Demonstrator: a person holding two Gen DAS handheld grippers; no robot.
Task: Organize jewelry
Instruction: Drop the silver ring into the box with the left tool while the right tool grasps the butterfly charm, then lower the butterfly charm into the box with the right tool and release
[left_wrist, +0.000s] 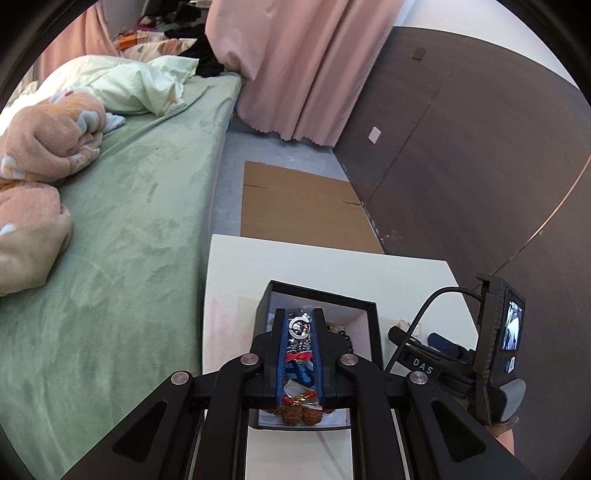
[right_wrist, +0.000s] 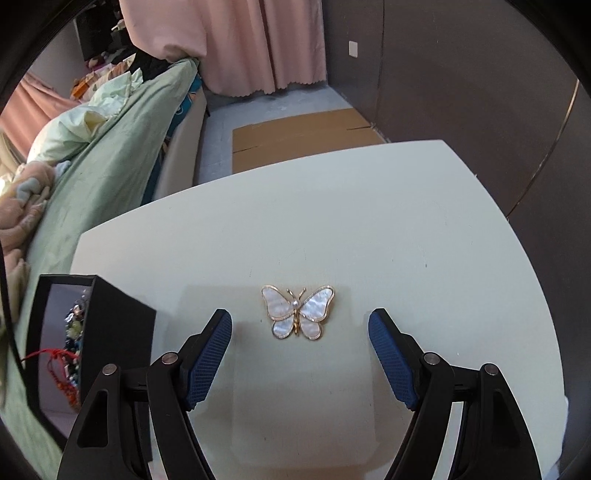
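Observation:
A butterfly brooch (right_wrist: 297, 312) with pearly wings and a gold rim lies flat on the white table (right_wrist: 369, 221). My right gripper (right_wrist: 300, 332) is open, its blue pads either side of the brooch and slightly nearer me, not touching it. A black jewelry box (left_wrist: 364, 314) with a white lining stands open on the table; it shows at lower left in the right wrist view (right_wrist: 114, 332). Inside lie beads, a red cord and a silver ring. My left gripper (left_wrist: 300, 325) hovers over the box, jaws close together with a narrow gap; I cannot tell whether it holds anything.
A bed with a green sheet (left_wrist: 129, 221) and rumpled blankets runs along the table's left side. Flattened cardboard (left_wrist: 303, 206) lies on the floor beyond the table. Pink curtains (left_wrist: 295, 66) and a dark wall (left_wrist: 480, 166) stand behind. The right gripper's body (left_wrist: 495, 350) is beside the box.

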